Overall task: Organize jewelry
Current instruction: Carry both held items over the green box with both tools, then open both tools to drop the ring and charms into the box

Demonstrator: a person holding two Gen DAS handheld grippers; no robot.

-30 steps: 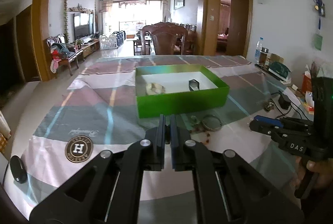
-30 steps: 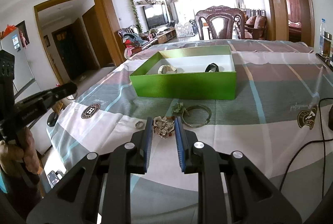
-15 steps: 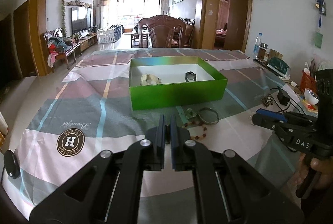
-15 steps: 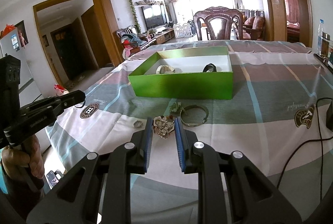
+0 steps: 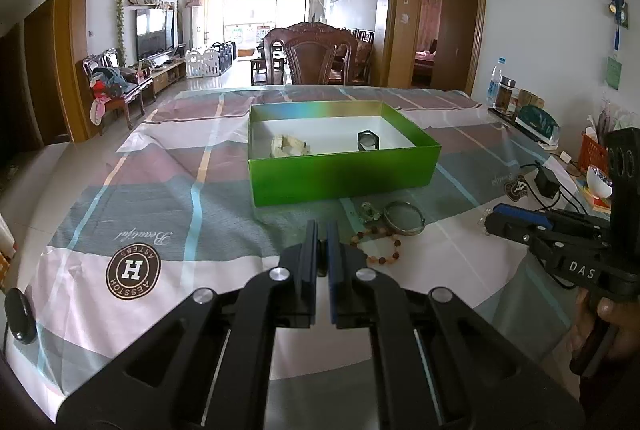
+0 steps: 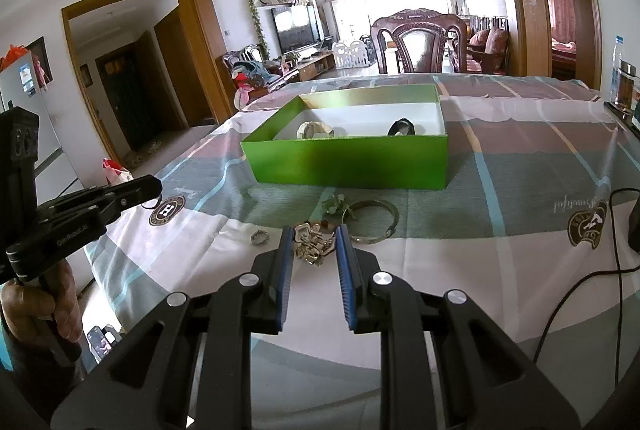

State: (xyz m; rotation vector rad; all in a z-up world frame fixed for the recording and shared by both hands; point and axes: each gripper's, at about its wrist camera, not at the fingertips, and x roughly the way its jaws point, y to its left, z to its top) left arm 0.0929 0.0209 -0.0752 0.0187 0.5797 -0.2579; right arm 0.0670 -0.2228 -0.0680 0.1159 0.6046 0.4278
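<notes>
A green box (image 5: 344,174) (image 6: 348,166) stands mid-table, holding a pale bracelet (image 5: 289,146) and a dark ring-like piece (image 5: 368,141). In front of it lie a silver bangle (image 6: 370,220), a green charm (image 6: 335,204), a small ring (image 6: 259,237), a bead bracelet (image 5: 378,244) and a metal jewelry cluster (image 6: 314,244). My right gripper (image 6: 314,242) is open with its jaws either side of the cluster. My left gripper (image 5: 322,230) is shut and empty, above the cloth left of the bead bracelet.
A checked tablecloth (image 5: 160,198) covers the table. Bottles and jars (image 5: 506,92), a charger with cable (image 5: 546,184) and a bowl (image 5: 598,182) are along the right edge. A carved chair (image 5: 316,58) stands beyond the far edge.
The left gripper has drawn back and risen a little, so the box and the bead bracelet show more fully. The right gripper stays around the cluster, slightly lower.
</notes>
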